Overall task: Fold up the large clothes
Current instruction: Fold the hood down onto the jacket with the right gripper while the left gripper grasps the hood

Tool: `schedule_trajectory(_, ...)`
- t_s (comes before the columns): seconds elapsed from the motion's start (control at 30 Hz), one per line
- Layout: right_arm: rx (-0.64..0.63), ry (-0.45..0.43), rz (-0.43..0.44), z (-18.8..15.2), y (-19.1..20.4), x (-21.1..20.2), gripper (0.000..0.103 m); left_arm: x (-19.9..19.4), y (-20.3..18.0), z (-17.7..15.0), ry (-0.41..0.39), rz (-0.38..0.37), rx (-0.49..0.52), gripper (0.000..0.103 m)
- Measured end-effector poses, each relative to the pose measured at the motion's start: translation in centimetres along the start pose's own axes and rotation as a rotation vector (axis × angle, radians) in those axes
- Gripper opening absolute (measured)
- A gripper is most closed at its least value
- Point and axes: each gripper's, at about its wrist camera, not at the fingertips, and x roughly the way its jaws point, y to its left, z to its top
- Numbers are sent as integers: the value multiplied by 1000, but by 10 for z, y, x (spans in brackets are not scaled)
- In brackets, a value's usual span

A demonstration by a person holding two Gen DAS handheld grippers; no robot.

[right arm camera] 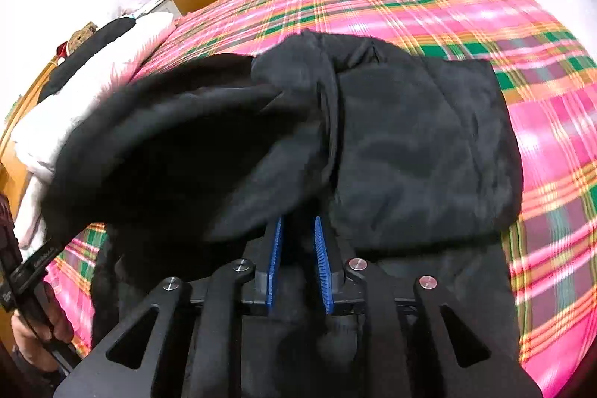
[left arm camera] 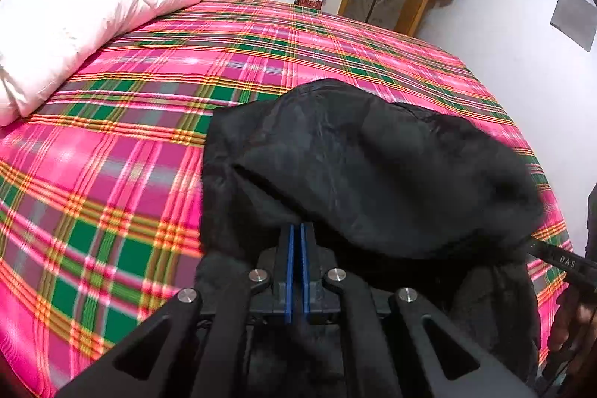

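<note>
Black garment [left arm camera: 358, 166] heaped at near edge of plaid bed [left arm camera: 112, 155]. Left gripper [left arm camera: 297, 230]: pads together, pinching a fold. Right gripper [right arm camera: 298, 226]: pads parted w/ cloth draped between, no grip.

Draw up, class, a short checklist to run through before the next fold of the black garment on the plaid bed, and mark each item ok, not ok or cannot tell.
1. Left gripper clamped on the black garment: ok; the blue pads are together with cloth running between their tips.
2. Right gripper gripping the garment: not ok; its pads stand apart with cloth lying loosely between them.
3. Garment lies flat: not ok; it is bunched and rumpled.
4. Bare plaid bedspread beside the garment to fold onto: ok.
5. White quilt apart from the garment: ok in the left wrist view.
6. Which part of the garment each gripper is at: cannot tell.
</note>
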Motion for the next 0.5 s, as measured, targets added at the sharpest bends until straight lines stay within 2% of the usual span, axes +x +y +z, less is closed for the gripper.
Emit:
schedule_trajectory(0.03, 8, -7, 8, -3, -2, -7, 29, -7, 1, -2, -9, 2, 0, 4)
schedule_trajectory(0.1, 32, -30, 36, -7, -6, -20, 57, -22, 4, -6, -21, 13, 1, 5)
schedule_trajectory(0.13, 46, -38, 50, -8, -8, -25, 61, -28, 5, -7, -29, 10, -6, 5)
schedule_trajectory(0.2, 74, -54, 83, -10, -11, -33, 62, -35, 6, -6, -43, -7, -22, 8)
schedule_trajectory(0.3, 114, -38, 151, -7, -6, -28, 62, -31, -1, 4, -59, -47, -17, 25)
schedule_trajectory(0.37, 138, -21, 212, -1, 6, -17, 62, -23, -8, 14, -59, -60, -5, 26)
schedule_trajectory(0.5, 171, 9, 269, 12, 22, 6, 62, 0, -23, 33, -64, -92, 41, 26)
